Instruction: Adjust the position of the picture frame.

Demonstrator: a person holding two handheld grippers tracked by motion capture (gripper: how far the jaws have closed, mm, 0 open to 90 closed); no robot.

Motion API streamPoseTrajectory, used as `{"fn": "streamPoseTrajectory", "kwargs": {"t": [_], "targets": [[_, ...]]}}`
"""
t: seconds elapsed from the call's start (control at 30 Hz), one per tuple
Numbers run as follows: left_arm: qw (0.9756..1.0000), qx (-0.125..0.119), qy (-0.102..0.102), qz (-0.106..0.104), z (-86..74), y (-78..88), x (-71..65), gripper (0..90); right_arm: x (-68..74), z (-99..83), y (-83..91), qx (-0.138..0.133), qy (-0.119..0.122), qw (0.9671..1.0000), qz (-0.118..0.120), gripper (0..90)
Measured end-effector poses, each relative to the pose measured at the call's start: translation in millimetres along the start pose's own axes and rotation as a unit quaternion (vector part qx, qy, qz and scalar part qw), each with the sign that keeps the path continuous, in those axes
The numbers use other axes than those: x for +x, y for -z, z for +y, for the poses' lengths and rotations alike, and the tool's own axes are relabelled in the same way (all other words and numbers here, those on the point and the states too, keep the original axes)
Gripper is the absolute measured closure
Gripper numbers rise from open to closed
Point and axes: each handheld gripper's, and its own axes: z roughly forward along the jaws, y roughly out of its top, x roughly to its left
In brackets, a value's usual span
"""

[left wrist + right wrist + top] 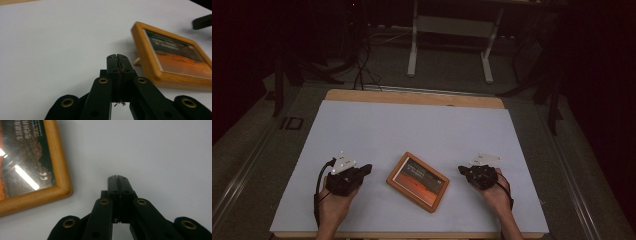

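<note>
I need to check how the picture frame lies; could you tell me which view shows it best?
The high view: the whole picture frame lies flat between both grippers. The left gripper view shows one side, the right gripper view just a corner.

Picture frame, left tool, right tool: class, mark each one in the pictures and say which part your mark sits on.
picture frame (417, 181), high view, on the glazed picture at its middle
left tool (117, 57), left gripper view, on the closed jaw tips
right tool (117, 178), right gripper view, on the closed jaw tips
</note>
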Motion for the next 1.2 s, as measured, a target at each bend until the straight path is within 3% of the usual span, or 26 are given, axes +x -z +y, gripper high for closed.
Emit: {"fn": "streamPoseTrajectory", "kwargs": {"t": [0.33, 0.43, 0.57, 0.83, 1.2], "targets": [[0.9978, 0.028, -0.048, -0.037, -5.6, 0.3, -27.5, 89.4, 8.5, 4.6, -7.6, 0.001, 0.007, 0.9998, 0.021, 90.0], [0.9956, 0.041, -0.061, -0.059, -7.1, -2.7, -35.9, 89.4, 11.8, 7.9, -11.2, -0.001, 0.007, 0.9996, 0.027, 89.9], [0.9928, 0.055, -0.080, -0.070, -7.4, -8.6, -44.5, 89.5, 14.6, 8.8, -14.1, 0.001, 0.010, 0.9995, 0.030, 89.9], [0.9887, 0.089, -0.102, -0.065, -9.9, -22.4, -49.6, 89.5, 22.4, 10.1, -21.5, 0.010, 0.022, 0.9987, 0.045, 90.0], [0.9889, 0.100, -0.094, -0.056, -7.8, -33.4, -47.2, 89.6, 25.1, 10.5, -26.7, 0.013, 0.020, 0.9980, 0.059, 90.0]]}}
